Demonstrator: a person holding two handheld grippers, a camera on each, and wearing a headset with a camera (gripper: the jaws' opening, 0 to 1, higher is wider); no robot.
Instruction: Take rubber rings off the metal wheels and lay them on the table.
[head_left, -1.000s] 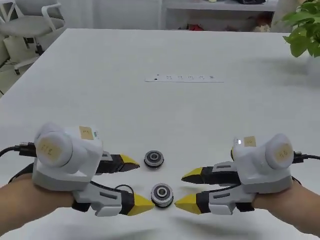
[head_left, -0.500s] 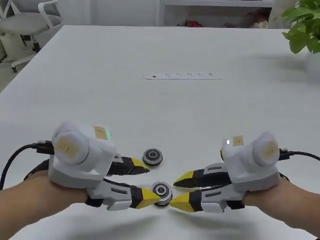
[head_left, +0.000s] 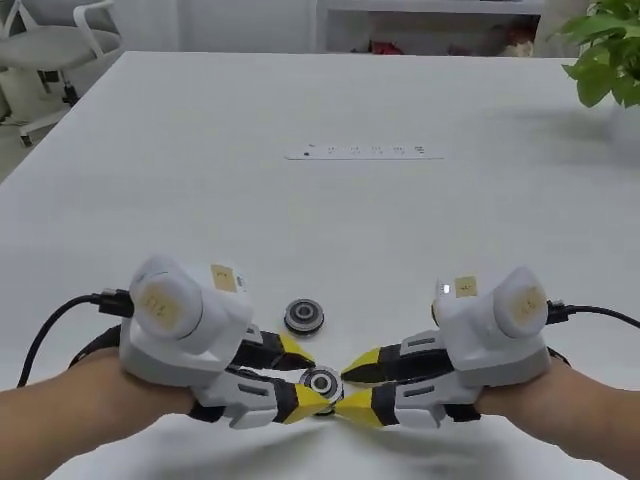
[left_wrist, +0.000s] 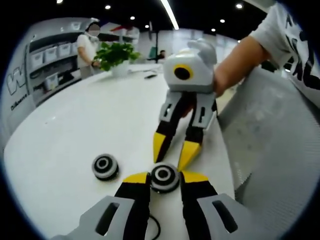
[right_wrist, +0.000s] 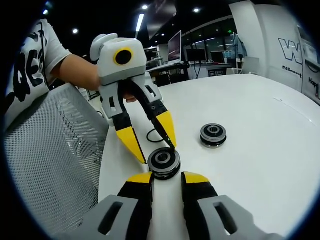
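Two metal wheels with black rubber rings lie on the white table (head_left: 330, 220). The near wheel (head_left: 321, 381) (left_wrist: 165, 177) (right_wrist: 164, 162) sits between the yellow tips of my left gripper (head_left: 300, 374) (left_wrist: 165, 178) (right_wrist: 159, 152), which touch both of its sides. My right gripper (head_left: 357, 382) (right_wrist: 167, 178) (left_wrist: 172, 150) faces it from the opposite side. Its jaws stand apart, with the tips at the wheel's rim. The other wheel (head_left: 304, 315) (left_wrist: 105, 166) (right_wrist: 213, 135) lies free just beyond.
A flat white strip (head_left: 365, 152) lies at mid-table. A potted plant (head_left: 605, 50) stands at the far right corner and a white chair (head_left: 60, 45) off the far left. A grey mesh chair (right_wrist: 55, 150) is close behind the near table edge.
Both grippers have moved inward toward each other onto the near wheel. The left jaws have narrowed around it. The far wheel stays in place.
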